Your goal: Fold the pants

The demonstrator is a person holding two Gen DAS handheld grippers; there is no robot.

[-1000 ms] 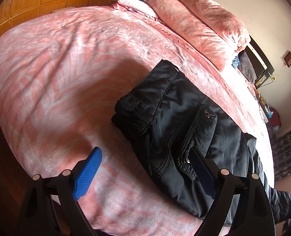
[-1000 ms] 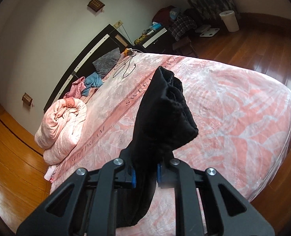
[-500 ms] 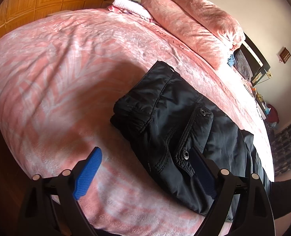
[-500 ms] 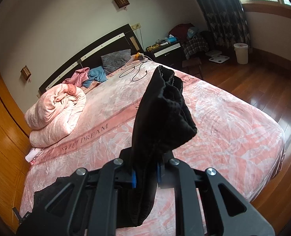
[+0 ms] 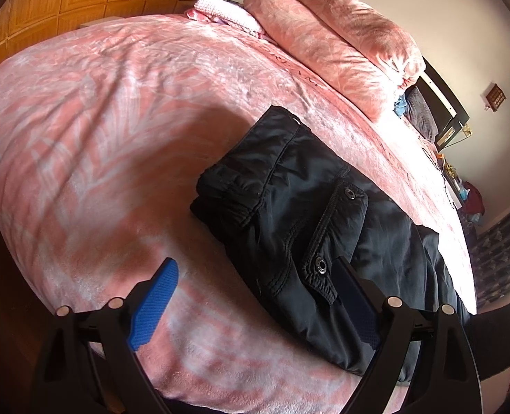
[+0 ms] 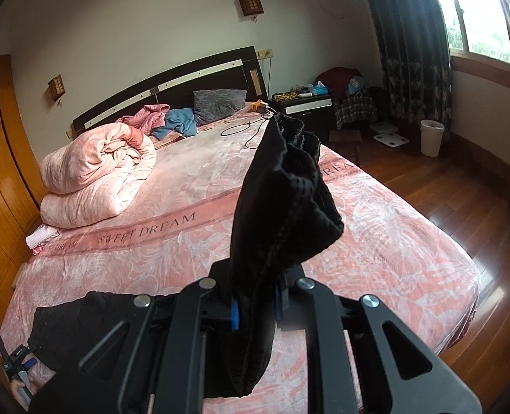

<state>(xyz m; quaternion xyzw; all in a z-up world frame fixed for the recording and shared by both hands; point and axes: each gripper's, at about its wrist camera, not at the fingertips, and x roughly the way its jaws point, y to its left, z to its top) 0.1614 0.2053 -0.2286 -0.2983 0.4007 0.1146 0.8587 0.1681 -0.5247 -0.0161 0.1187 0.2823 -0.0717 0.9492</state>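
Black pants (image 5: 306, 214) lie on the pink bedspread (image 5: 117, 131), waist end toward the left, with a snap pocket on top. My left gripper (image 5: 255, 296) is open low over the bed's near edge; its right finger (image 5: 355, 296) rests at the pocket flap, its left blue pad (image 5: 155, 300) over bare bedspread. My right gripper (image 6: 255, 310) is shut on the bunched leg ends of the pants (image 6: 286, 200) and holds them up above the bed. The waist end (image 6: 89, 327) and the left gripper (image 6: 17, 362) show at lower left in the right wrist view.
A rolled pink duvet (image 6: 92, 176) lies at the bed's left side. Clothes and a grey pillow (image 6: 217, 103) sit at the dark headboard, with a cable (image 6: 244, 127) on the bed. A nightstand (image 6: 306, 103), bin (image 6: 430, 138) and wood floor are to the right.
My right gripper has swung and lifted with the leg ends, so the whole bed and the waist end now show. The left gripper has barely moved and stays open.
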